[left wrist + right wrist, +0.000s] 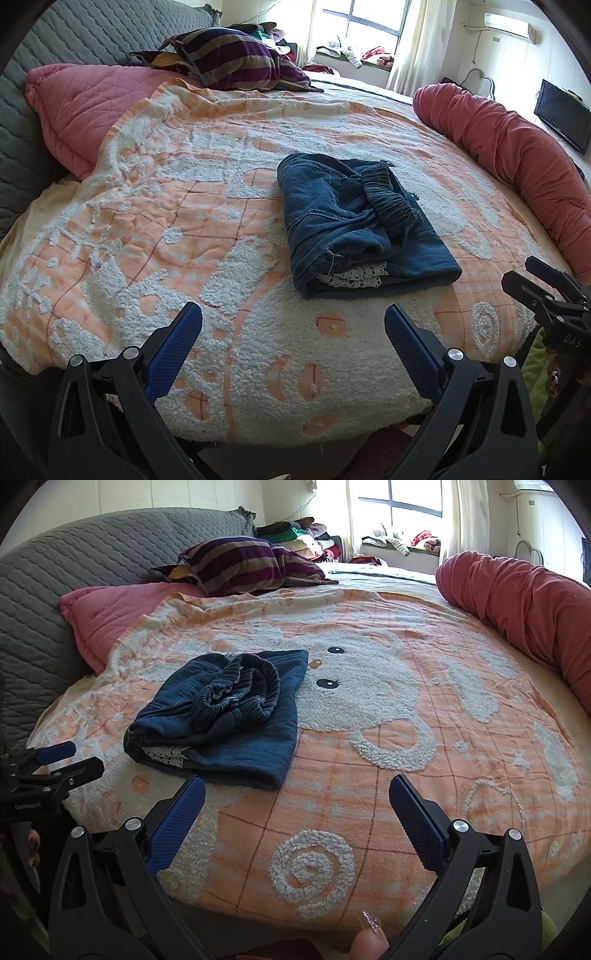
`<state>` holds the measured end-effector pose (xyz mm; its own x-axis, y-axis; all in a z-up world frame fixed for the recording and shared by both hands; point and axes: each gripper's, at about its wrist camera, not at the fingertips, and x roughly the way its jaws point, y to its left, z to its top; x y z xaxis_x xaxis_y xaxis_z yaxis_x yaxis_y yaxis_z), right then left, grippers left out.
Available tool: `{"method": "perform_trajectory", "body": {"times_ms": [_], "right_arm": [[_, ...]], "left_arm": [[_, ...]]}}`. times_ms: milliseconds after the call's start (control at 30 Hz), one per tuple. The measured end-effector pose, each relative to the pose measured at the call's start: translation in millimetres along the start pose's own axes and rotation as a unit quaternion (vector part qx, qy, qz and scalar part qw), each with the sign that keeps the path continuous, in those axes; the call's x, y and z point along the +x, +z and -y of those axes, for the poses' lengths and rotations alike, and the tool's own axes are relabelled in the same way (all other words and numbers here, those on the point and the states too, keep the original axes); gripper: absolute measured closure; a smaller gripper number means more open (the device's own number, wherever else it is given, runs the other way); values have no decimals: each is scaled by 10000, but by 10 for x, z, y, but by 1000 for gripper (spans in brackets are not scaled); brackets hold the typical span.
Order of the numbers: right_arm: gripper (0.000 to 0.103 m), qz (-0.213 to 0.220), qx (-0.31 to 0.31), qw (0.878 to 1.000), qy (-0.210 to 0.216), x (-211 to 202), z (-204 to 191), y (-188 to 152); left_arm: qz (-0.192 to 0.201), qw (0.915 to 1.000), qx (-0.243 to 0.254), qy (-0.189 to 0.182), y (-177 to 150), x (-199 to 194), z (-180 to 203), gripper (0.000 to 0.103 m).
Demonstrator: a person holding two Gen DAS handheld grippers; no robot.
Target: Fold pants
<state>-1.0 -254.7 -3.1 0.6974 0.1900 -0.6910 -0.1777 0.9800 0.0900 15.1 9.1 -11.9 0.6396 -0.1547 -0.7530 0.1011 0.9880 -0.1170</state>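
Dark blue denim pants (354, 225) lie folded in a compact bundle on the orange and white blanket (155, 206), elastic waistband on top and white lace showing at the near edge. They also show in the right wrist view (225, 716). My left gripper (293, 325) is open and empty, held back from the pants near the bed's front edge. My right gripper (297, 797) is open and empty, just right of and nearer than the pants. Each gripper appears at the other view's edge: the right one (550, 291), the left one (51, 764).
A rolled red quilt (509, 147) lies along the bed's right side. A pink quilted pillow (85, 107) and a striped purple pillow (232, 62) sit at the back left against the grey headboard (22, 122). Clothes pile up by the window (303, 535).
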Motion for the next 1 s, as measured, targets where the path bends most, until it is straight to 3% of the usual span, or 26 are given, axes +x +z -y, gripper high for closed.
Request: {"method": "perform_trajectory", "body": {"times_ms": [1000], "right_arm": [[9, -9, 24, 10000, -34, -8, -2, -13]], "left_arm": [[47, 10000, -18, 28, -1, -52, -19, 4]]}}
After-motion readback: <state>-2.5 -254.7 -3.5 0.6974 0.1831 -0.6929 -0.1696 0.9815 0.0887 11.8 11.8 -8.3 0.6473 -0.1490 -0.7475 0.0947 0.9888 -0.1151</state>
